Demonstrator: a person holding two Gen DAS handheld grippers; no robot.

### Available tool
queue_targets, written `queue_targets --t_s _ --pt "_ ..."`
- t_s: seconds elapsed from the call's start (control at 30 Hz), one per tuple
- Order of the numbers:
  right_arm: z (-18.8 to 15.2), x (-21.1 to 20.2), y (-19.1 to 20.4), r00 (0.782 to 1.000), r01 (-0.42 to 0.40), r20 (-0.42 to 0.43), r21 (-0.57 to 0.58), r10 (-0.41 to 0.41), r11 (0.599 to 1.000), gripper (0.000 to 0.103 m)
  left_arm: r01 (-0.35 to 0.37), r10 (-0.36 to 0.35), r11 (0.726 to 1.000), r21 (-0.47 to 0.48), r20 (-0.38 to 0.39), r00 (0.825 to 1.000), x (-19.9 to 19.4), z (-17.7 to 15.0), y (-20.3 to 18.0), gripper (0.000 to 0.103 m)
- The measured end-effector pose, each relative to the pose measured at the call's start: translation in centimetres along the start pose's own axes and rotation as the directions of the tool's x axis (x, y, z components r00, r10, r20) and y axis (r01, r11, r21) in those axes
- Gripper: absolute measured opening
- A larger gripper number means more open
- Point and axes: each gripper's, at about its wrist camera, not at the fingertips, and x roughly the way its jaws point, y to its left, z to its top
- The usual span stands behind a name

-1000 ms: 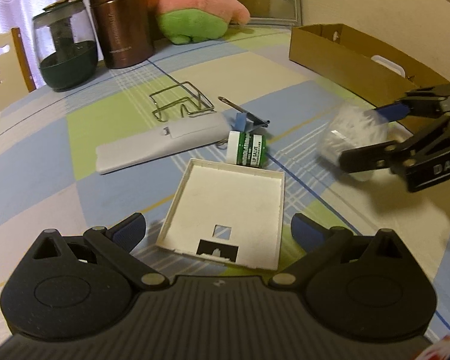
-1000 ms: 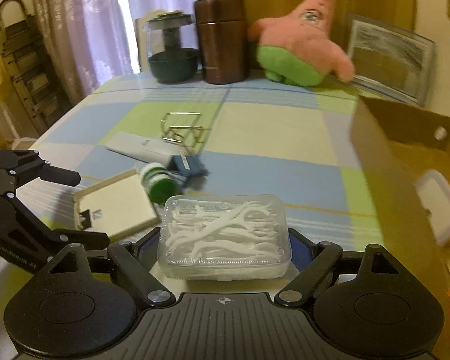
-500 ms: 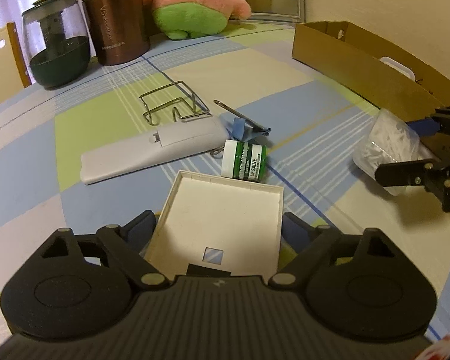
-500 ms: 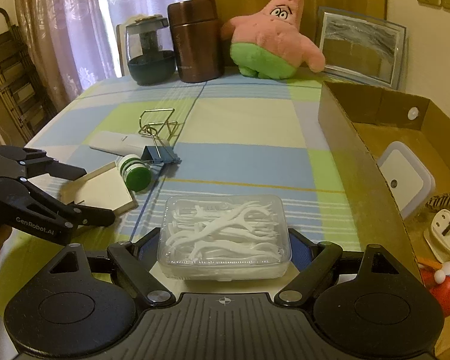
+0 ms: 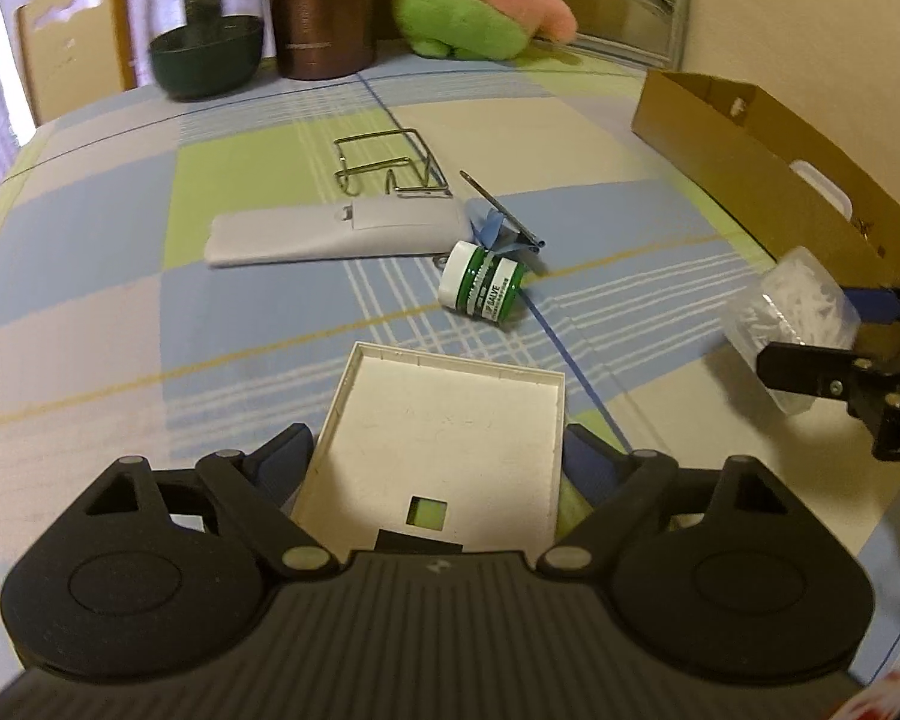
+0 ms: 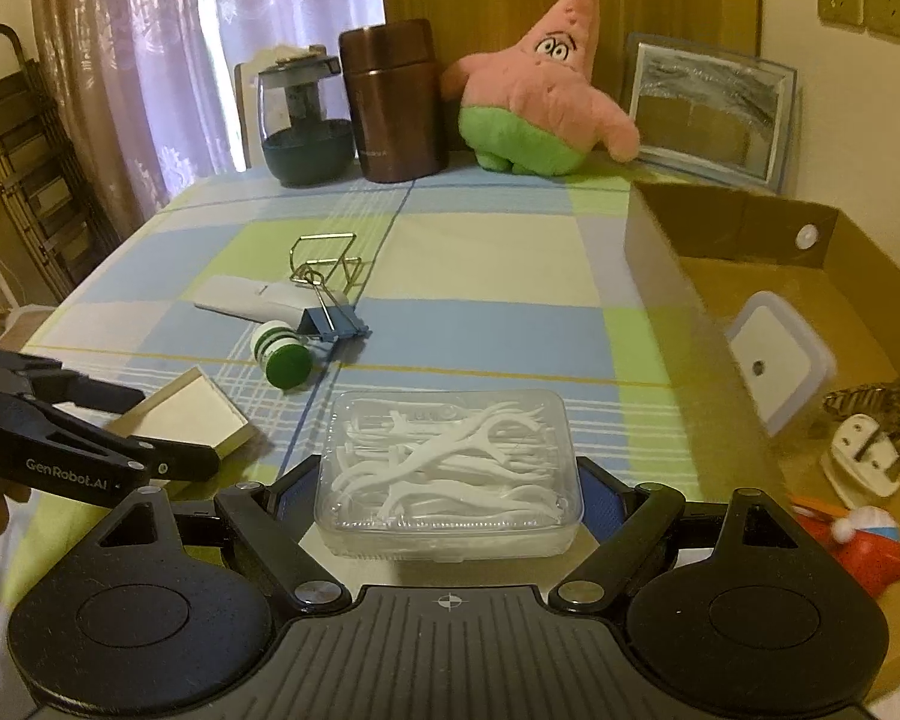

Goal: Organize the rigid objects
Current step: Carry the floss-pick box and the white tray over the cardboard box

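My left gripper [image 5: 435, 462] is shut on a flat white square lid [image 5: 444, 426] and holds it slightly tilted over the tablecloth; it also shows in the right wrist view [image 6: 189, 405]. My right gripper [image 6: 450, 489] is shut on a clear box of white floss picks [image 6: 450, 468], held above the table beside the cardboard box [image 6: 678, 300]; the floss box also shows in the left wrist view [image 5: 792, 312]. A green lip salve jar [image 5: 480, 288], a blue binder clip [image 5: 498, 228], a white pouch [image 5: 330, 234] and a wire holder [image 5: 390, 162] lie mid-table.
The cardboard box holds a white-lidded container [image 6: 774, 354], a plug [image 6: 864, 456] and a red toy [image 6: 852, 540]. A glass pot [image 6: 303, 120], brown canister [image 6: 393, 102], pink plush [image 6: 540, 96] and framed picture [image 6: 711, 108] stand at the table's far edge.
My left gripper closed in on the white lid and grasped it. My right gripper carried the floss box rightward, alongside the cardboard box.
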Motion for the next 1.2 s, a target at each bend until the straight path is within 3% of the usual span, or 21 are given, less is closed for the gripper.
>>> queue_targets --t_s 0.27,0.6,1.2 --pt "-0.8 -3.8 -0.8 1.000 0.019 0.022 0.008 -0.020 1.000 0.082 -0.043 0.051 0.992 -0.118 0.062 0.997 -3.7 -1.0 -2.8 0.086" --pt "-2.0 -9.5 -3.0 0.996 0.063 0.060 0.046 -0.066 0.997 0.082 -0.046 0.067 0.985 -0.167 0.120 0.991 -8.2 -1.3 -8.5 0.086" --pt "-1.6 -17.5 -9.6 0.976 0.163 0.120 0.139 -0.180 0.977 0.082 0.045 -0.029 0.995 -0.087 0.175 0.984 -11.5 0.4 -19.1 0.086"
